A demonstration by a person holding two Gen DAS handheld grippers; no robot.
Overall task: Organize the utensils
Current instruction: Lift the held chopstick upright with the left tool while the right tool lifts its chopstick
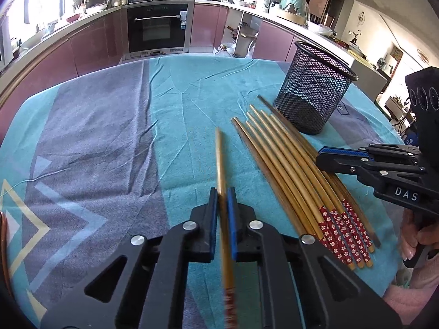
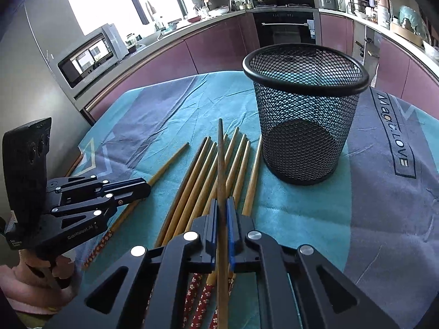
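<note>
Both tongs are clamped, one chopstick each. Left tongs (image 1: 222, 192) are shut on a single chopstick (image 1: 221, 161) that points forward over the teal cloth on the worktop (image 1: 96, 137), lying apart from the main bundle and to its left. Right tongs (image 2: 222, 203) are shut on a darker chopstick (image 2: 220, 153) whose tip sticks out above the pile, aimed roughly toward the mesh cup (image 2: 301, 126). Whether either stick is fully clear of the cloth I can't tell — the left one looks close to the surface along its length. Progress: barely started, by my read. The mesh cup stands upright just beyond the pile (its interior looks empty through the mesh in the right wrist view, nothing poking over the rim). The rest of the chopsticks (image 1: 296, 170) lie side by side on the cloth, thin tips toward the cup, red flower-patterned ends toward the person; I count about seven or eight in the pile, but the overlaps make the count unsure. So what's left is essentially everything: the two held sticks need to go tip-down into the cup, then the pile after them. The cup is light mesh — it could tip if a stick catches the rim.
</note>
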